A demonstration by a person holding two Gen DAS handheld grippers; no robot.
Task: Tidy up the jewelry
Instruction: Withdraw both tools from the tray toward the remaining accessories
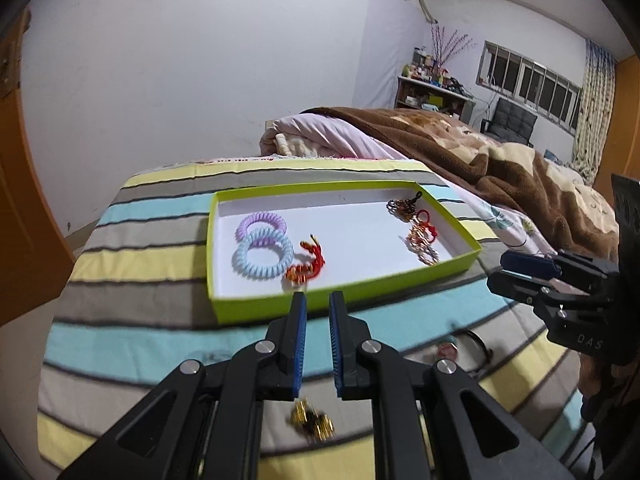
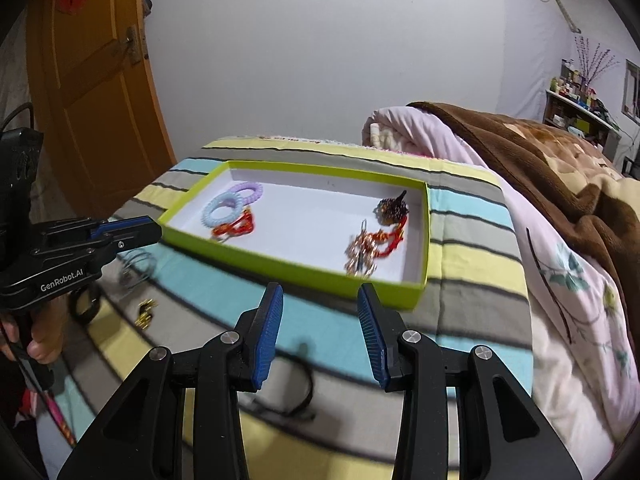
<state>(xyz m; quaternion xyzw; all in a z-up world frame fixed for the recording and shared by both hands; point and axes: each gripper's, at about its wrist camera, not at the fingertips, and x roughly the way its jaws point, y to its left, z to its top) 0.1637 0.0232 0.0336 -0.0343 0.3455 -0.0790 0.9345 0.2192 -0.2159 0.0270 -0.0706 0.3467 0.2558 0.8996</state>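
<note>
Nearest, on the striped bed (image 1: 132, 336), the left tool (image 1: 318, 300) hovers with its jaws slightly apart and nothing between them, above a small gold piece (image 1: 314, 424) not yet sorted. The right tool (image 2: 320, 294) holds its jaws wide apart, also empty, over a black band (image 2: 296, 396) lying loose near the bed's front edge. Beyond both sits the green tray (image 1: 224, 308): coil hair ties (image 1: 264, 254) and a red charm (image 1: 306, 268) grouped left, beaded pieces (image 2: 366, 254) right, seemingly sorted by kind. Its bare middle leaves room; the quilt (image 2: 560, 280) crowds the bed's right side.
</note>
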